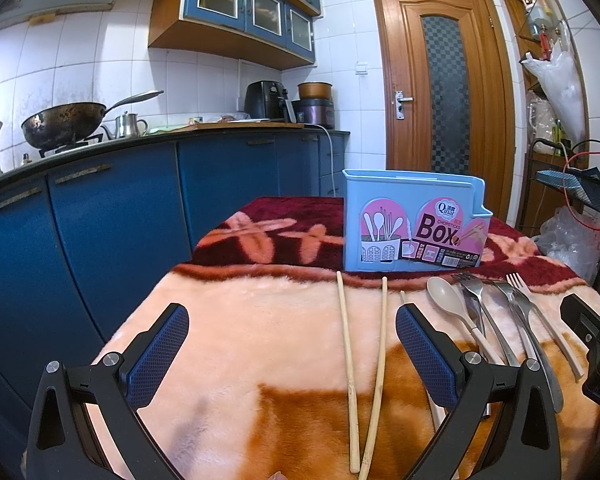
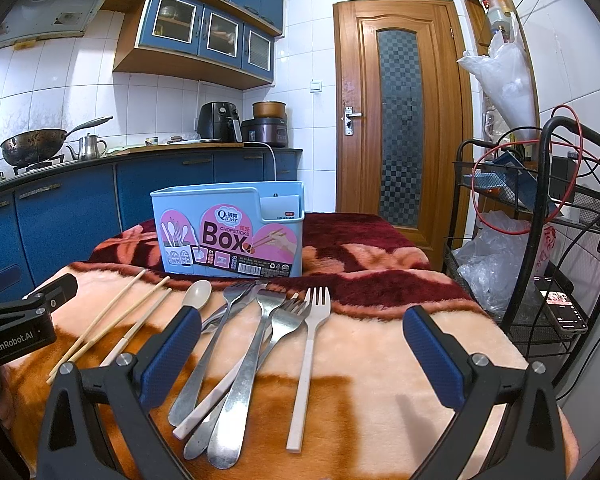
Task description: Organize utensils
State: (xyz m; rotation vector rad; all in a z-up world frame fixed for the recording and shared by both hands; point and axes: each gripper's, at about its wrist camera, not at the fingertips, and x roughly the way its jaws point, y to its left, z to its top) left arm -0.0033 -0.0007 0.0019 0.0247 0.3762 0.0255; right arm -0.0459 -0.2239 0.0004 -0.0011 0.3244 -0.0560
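Observation:
A light blue chopsticks box (image 1: 416,226) stands upright at the far side of the blanket-covered table; it also shows in the right wrist view (image 2: 228,232). Two wooden chopsticks (image 1: 350,372) lie between the fingers of my open, empty left gripper (image 1: 292,344). A beige spoon (image 1: 446,300), steel forks (image 1: 496,316) and a white fork (image 1: 540,316) lie to its right. My right gripper (image 2: 302,344) is open and empty above the steel forks (image 2: 256,344) and the white fork (image 2: 312,344). The spoon (image 2: 198,296) and chopsticks (image 2: 112,316) lie to its left.
A fleece blanket (image 2: 380,360) covers the table. Blue kitchen cabinets (image 1: 120,208) run along the left. A black wire rack (image 2: 540,260) with bags, cables and a phone stands at the right. A wooden door (image 2: 400,112) is behind.

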